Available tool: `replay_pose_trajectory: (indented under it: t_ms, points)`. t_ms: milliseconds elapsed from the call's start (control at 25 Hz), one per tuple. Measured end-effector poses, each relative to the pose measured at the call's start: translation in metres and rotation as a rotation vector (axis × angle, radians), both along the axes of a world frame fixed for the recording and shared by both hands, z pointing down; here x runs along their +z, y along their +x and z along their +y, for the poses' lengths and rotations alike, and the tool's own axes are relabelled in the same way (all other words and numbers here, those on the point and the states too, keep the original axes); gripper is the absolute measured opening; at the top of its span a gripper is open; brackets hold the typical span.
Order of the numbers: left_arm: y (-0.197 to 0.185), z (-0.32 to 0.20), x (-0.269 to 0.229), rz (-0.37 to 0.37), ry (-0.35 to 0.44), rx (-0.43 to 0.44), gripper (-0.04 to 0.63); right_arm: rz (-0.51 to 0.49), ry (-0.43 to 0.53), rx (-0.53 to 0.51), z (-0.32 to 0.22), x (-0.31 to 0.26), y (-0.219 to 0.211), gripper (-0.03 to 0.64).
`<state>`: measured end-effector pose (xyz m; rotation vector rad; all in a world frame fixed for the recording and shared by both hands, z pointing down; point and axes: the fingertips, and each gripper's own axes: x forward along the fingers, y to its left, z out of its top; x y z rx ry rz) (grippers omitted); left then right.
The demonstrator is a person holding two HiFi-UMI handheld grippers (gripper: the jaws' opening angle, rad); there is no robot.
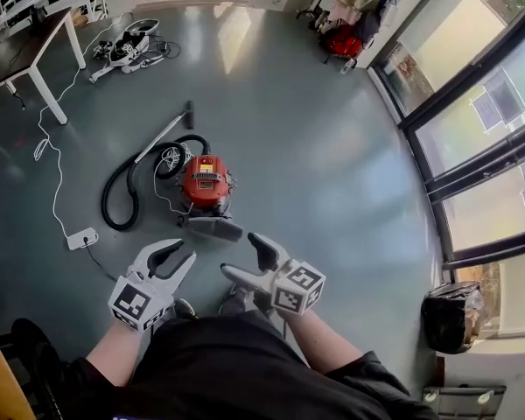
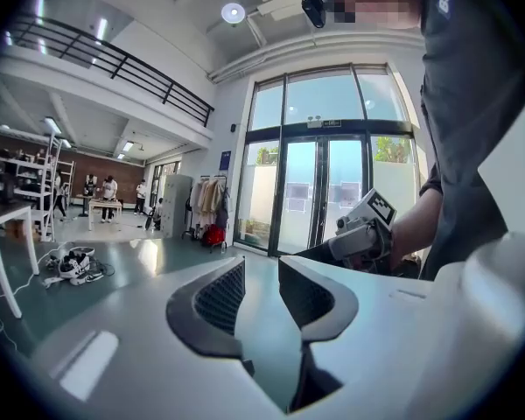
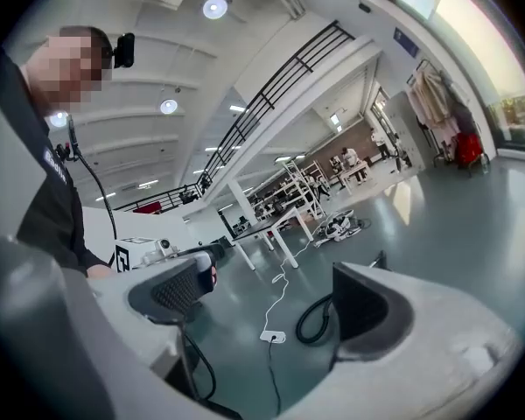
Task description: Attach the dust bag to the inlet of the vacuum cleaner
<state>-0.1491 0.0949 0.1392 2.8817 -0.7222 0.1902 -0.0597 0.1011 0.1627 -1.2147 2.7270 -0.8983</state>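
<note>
- Only the head view shows the floor (image 1: 332, 173) from above, with the red vacuum cleaner (image 1: 205, 180) standing on it ahead of both claws and well apart from them.
- The left gripper view looks level across the hall to tall glass doors (image 2: 319, 191), with distant people at far left. None of that shows in the right gripper view, which faces a white table (image 3: 276, 224) and a railed upper gallery.
- The person's dark-shirted torso (image 1: 236, 366) fills the bottom edge of the head view, and each gripper view catches it at one side.
- The black hose (image 1: 107, 195) loops on the floor left of the vacuum cleaner. In the right gripper view part of that loop (image 3: 315, 320) runs behind one jaw, where the red body is hidden.
- A grey flat piece (image 1: 215, 227) lies against the vacuum cleaner's near side. I cannot tell whether it is the dust bag or a lid, and the inlet cannot be made out.
- The left claw (image 1: 182, 254) is released, its jaws moderately apart with only floor between them and touching nothing. Its own view (image 2: 261, 269) also shows the other claw just beside it.
- The right claw (image 1: 243, 256) is released too, its jaws wider apart and empty in its own view (image 3: 267, 296).
- A white power strip (image 1: 81, 238) lies on the floor left of the claws and shows between the right claw's jaws (image 3: 271, 336).
</note>
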Motion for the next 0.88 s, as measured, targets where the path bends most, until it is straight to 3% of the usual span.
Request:
replay_pose_trajectory:
  t_ms: [160, 400, 600, 680, 800, 880]
  points:
    - [-0.012, 0.014, -0.012, 0.05, -0.008, 0.003, 0.137, -0.016, 0.002, 0.016, 0.017, -0.01, -0.013, 0.476]
    - [-0.009, 0.034, -0.025, 0.056, -0.014, -0.028, 0.134, -0.009, 0.044, -0.064, 0.035, -0.023, -0.026, 0.472]
    - [0.009, 0.052, -0.029, 0.045, -0.023, -0.066, 0.127, 0.022, 0.142, -0.163, 0.047, -0.035, -0.018, 0.393]
    - [0.026, 0.064, -0.03, 0.036, -0.034, -0.068, 0.126, 0.015, 0.189, -0.187, 0.055, -0.045, -0.005, 0.336]
    - [0.055, 0.078, -0.035, 0.026, -0.033, -0.077, 0.119, -0.013, 0.264, -0.206, 0.067, -0.063, 0.022, 0.172]
    - [0.071, 0.083, -0.041, 0.021, -0.027, -0.093, 0.111, -0.033, 0.3, -0.226, 0.073, -0.071, 0.035, 0.118]
